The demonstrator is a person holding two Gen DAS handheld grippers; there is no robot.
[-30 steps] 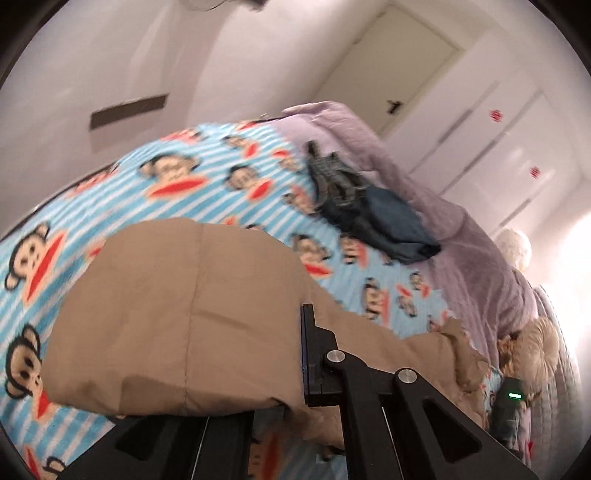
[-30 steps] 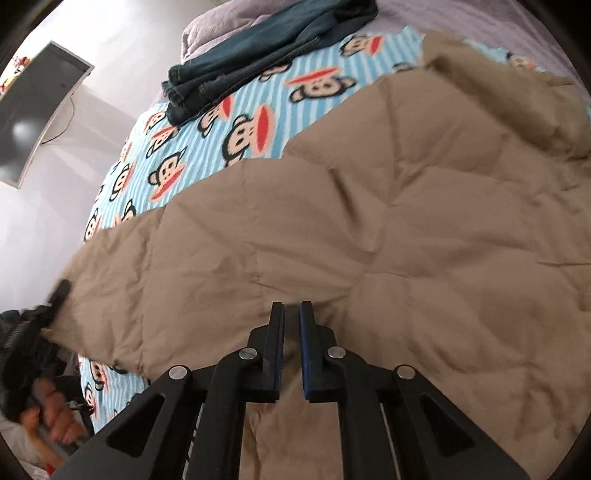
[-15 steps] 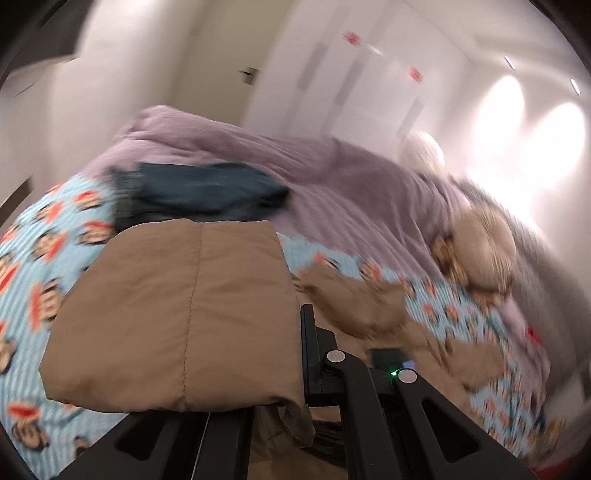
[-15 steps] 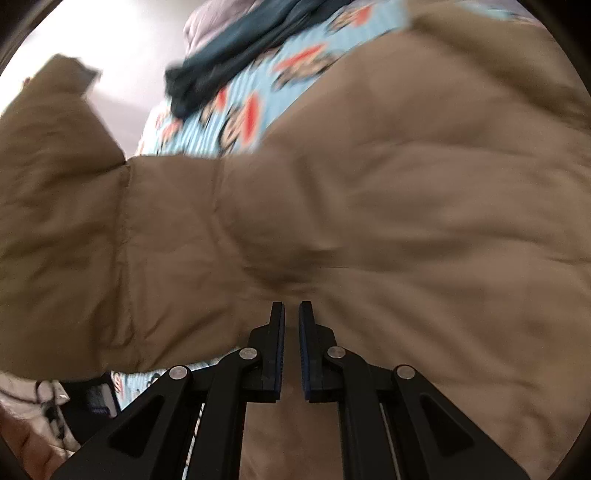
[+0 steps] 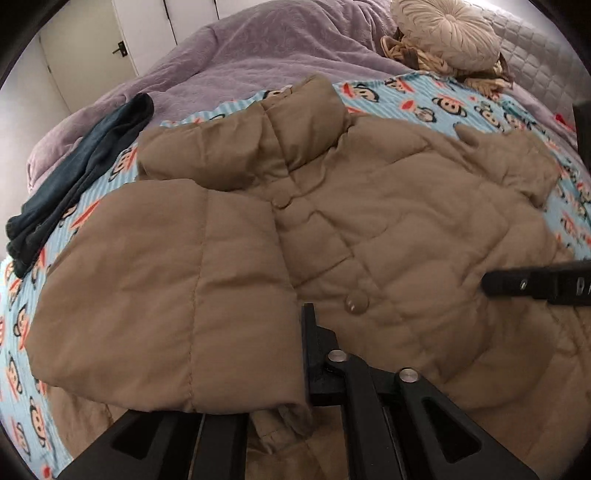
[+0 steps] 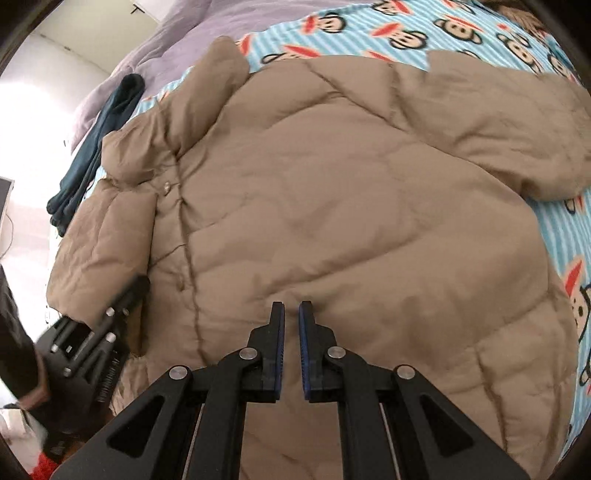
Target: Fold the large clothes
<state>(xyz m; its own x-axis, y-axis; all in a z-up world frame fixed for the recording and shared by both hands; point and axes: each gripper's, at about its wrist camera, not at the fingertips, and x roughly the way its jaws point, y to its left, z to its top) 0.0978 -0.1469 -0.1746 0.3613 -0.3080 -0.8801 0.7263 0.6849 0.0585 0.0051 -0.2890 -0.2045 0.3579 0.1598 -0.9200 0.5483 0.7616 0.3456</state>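
Observation:
A tan quilted puffer jacket lies front up on a blue monkey-print blanket. My left gripper is shut on the jacket's left sleeve and holds it folded over the chest; the sleeve hides its left finger. In the right wrist view the jacket fills the frame, and my right gripper hovers above its lower front, jaws nearly together with a thin gap and nothing between them. The left gripper shows there at the sleeve cuff. The other sleeve lies out to the right.
Folded dark jeans lie on the blanket left of the jacket. A purple bedspread covers the far side of the bed. A round cream pillow and a plush toy sit at the head.
My left gripper has carried the sleeve up and over onto the jacket's chest. The right gripper has stayed shut over the lower front.

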